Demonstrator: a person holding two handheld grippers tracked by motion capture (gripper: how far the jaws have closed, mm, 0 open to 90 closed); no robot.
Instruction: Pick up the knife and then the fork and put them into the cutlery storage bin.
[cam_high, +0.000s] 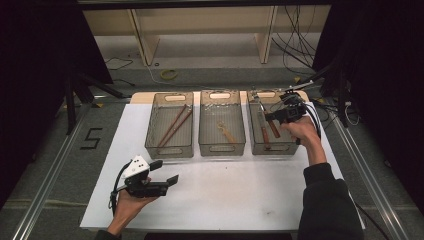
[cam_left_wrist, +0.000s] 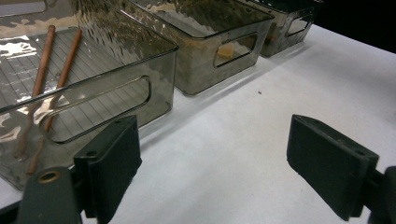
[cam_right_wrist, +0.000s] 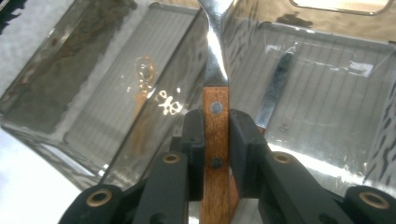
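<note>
Here the right claw (cam_right_wrist: 216, 135) clamps a wooden-handled utensil (cam_right_wrist: 215, 112) over the right bin (cam_high: 295, 146); the left claw (cam_left_wrist: 215, 168) gapes empty.

A white table top (cam_high: 225, 200) carries three smoky clear bins in a row. The left bin (cam_high: 170, 150) at about ten o'clock from the table's middle holds two brown chopsticks (cam_high: 175, 125) lying side by side, slanted. The middle bin (cam_high: 222, 147) at twelve o'clock holds a pale wooden spoon (cam_high: 226, 131). Beyond the table, at twelve o'clock, a yellow ring (cam_high: 169, 74) lies on the floor, with loose black cables (cam_high: 295, 50) at one o'clock.
</note>
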